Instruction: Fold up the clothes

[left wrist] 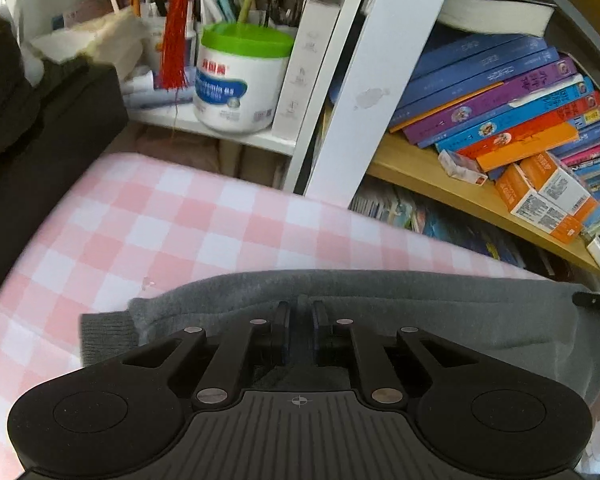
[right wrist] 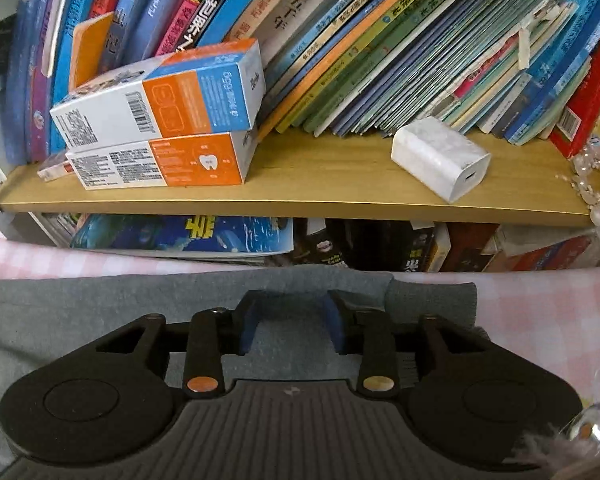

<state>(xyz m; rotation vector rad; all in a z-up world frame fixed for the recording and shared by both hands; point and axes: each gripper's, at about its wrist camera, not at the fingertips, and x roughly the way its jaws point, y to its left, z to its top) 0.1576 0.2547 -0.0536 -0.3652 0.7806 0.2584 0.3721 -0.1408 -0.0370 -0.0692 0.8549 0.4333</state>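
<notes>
**newbie_folds:** So where's the garment right now?

**laundry_vet:** The grey sweatshirt (left wrist: 380,292) lies on the pink checked sheet (left wrist: 180,232), its far edge close to the side of the bed that faces the bookshelf (right wrist: 320,196). Both tools are over it, one toward each end, each near a ribbed cuff (right wrist: 432,300).

**newbie_folds:** Are they gripping it?

**laundry_vet:** The left gripper (left wrist: 300,320) has its jaws nearly together with a ridge of grey fabric running up into the thin gap, so I'd say it's pinched on the sweatshirt. The right gripper (right wrist: 292,320) is different: its blue pads (right wrist: 248,324) stand apart with cloth lying between them, not pressed from what I can see. So that one's open, hovering over the fabric.

**newbie_folds:** What would you do at this step?

**laundry_vet:** My guess is it's an edge-grab before a fold. I'd get the right side to bite at a matching spot on that edge, level with the left, before lifting anything. Uneven grips give you a skewed fold. Take only the layers you mean to move, keep the edge taut between both hands, and lift together. Also watch the shelf, it's close.
</notes>
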